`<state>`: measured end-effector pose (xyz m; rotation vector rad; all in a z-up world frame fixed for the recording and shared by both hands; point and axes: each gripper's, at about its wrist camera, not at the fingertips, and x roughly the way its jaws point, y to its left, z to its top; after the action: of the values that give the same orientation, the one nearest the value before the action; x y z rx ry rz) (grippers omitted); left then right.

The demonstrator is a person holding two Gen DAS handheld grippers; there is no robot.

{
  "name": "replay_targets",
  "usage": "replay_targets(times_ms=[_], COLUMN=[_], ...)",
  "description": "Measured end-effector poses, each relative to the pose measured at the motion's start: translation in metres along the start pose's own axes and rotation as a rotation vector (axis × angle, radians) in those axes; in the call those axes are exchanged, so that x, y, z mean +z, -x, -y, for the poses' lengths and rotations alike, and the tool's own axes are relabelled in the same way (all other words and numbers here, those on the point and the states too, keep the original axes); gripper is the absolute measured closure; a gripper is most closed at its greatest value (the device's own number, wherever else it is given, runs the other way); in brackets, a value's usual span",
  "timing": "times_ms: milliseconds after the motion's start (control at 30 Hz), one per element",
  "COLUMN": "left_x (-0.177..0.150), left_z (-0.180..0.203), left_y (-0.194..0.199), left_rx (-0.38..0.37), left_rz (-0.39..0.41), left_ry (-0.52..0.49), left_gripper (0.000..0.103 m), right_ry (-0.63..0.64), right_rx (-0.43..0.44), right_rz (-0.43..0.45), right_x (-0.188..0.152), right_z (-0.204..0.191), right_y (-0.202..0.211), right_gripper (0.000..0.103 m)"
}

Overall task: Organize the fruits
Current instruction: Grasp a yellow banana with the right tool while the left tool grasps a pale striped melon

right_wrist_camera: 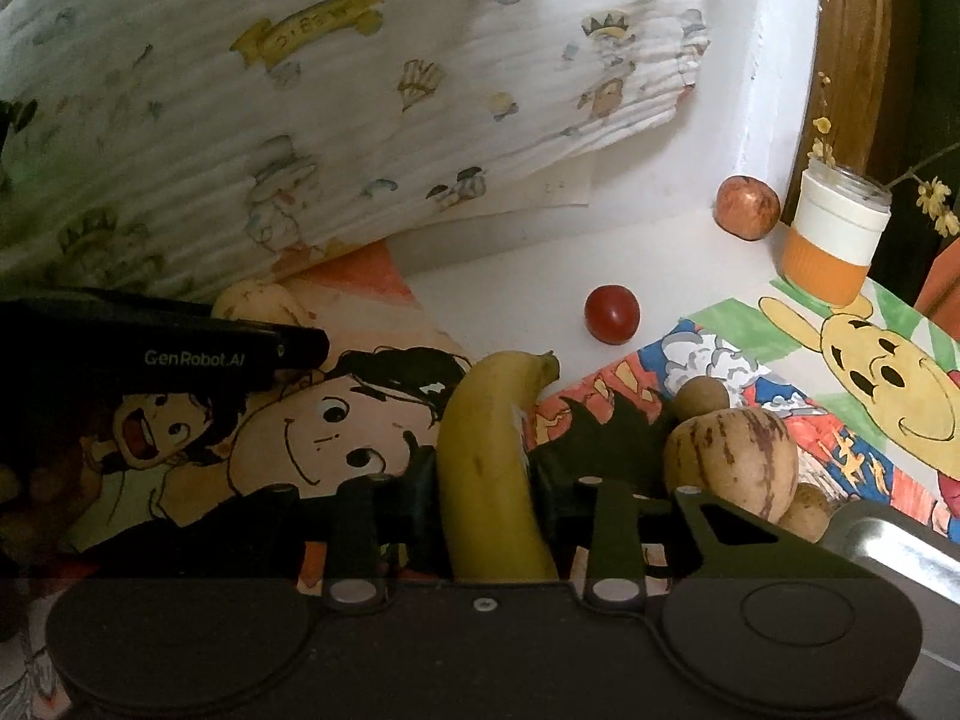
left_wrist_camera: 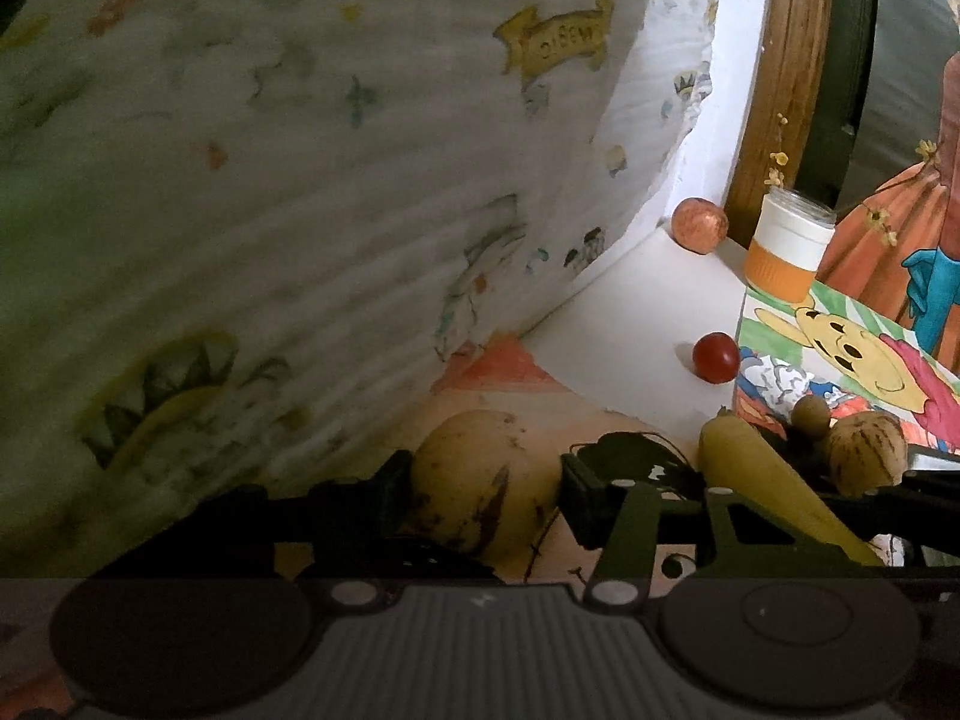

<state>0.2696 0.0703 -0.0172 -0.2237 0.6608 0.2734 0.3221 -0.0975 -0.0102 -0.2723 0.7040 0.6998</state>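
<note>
The banana [right_wrist_camera: 489, 468] lies lengthwise between the fingers of the right tool [right_wrist_camera: 480, 492], stem end pointing away from the camera – the two black pads press on its sides, so this tool is pinching it. The banana rests on a cartoon drawing of a dark-haired child [right_wrist_camera: 336, 426] spread over the worktop [right_wrist_camera: 522, 276]. Just to its right sits a pale, brown-streaked melon-like fruit [right_wrist_camera: 729, 462], with a small round brown fruit [right_wrist_camera: 702, 396] touching it behind and another [right_wrist_camera: 804, 510] low at its right side.

In the left wrist view a round yellow fruit with dark blemishes [left_wrist_camera: 486, 480] sits between the fingers of the left tool [left_wrist_camera: 486, 492]; both pads meet its sides, so that tool is clamped on it. The banana [left_wrist_camera: 756, 468] shows there too, off to the right.

Farther back on bare white worktop a small red tomato [right_wrist_camera: 612, 312] stands alone, well apart from the gripped fruits. Beyond it, in the corner, a reddish apple [right_wrist_camera: 747, 207] rests near an orange-and-white jar [right_wrist_camera: 831, 234] holding yellow flower sprigs [right_wrist_camera: 822, 144]. A bear drawing [right_wrist_camera: 882, 384] lies at the right – the jar stands at its far edge. A printed white cloth [right_wrist_camera: 300, 120] fills the left background.
</note>
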Motion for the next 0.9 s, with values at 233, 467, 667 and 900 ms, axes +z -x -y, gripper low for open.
replay_targets(times_ms=[233, 467, 667, 900], left_x=[-0.001, -0.003, -0.001, -0.008], left_z=[-0.001, 0.015, 0.047, 0.099], left_y=[0.011, 0.037, 0.060, 0.073], left_rx=[-0.045, -0.068, -0.097, -0.185], left_rz=[-0.038, -0.019, 0.001, -0.016], left_ry=[0.036, 0.035, -0.010, -0.067], left_gripper=[0.047, 0.047, 0.047, 0.047], right_ry=[-0.029, -0.086, -0.154, -0.191], right_rx=[-0.021, -0.093, -0.182, -0.256], right_rz=[0.036, 0.142, 0.235, 0.255], right_x=[-0.007, -0.028, -0.050, -0.068], right_z=[-0.006, -0.014, 0.009, 0.048], right_y=[0.020, 0.079, 0.133, 0.159], right_gripper=[0.069, 0.069, 0.069, 0.069])
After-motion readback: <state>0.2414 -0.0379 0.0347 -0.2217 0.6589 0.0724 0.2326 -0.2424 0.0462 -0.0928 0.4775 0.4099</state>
